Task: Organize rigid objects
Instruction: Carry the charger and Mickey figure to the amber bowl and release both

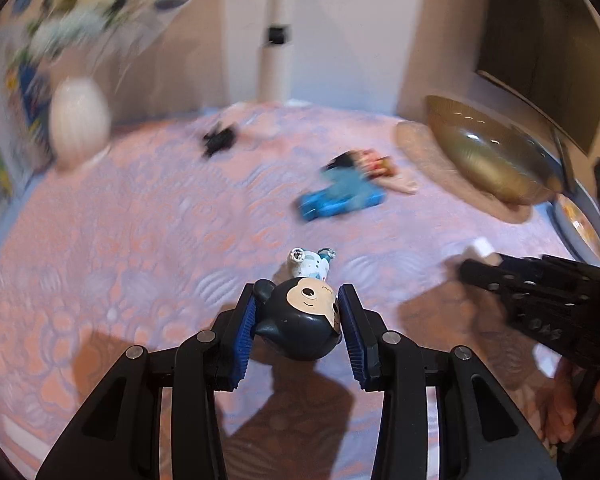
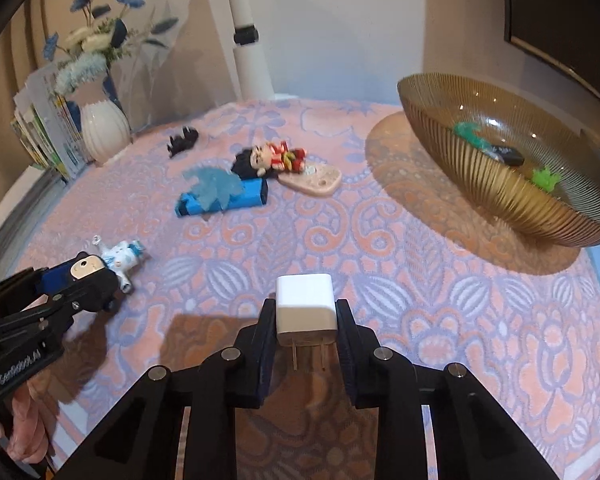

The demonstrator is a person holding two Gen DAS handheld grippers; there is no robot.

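Both hand-held grippers (image 1: 300,312) (image 2: 305,312) angle downward, each gripping.

Ahead of the jaws: patterned pink tablecloth (image 2: 380,248), beige wall (image 2: 340,20), white pole (image 2: 252,64), white vase (image 2: 104,132) far left.

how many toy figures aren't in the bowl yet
3, maybe more hidden. The black-headed mouse figure sits in the left gripper, the red-clothed doll lies mid-cloth, and the small black figure lies near the white ribbed vase.
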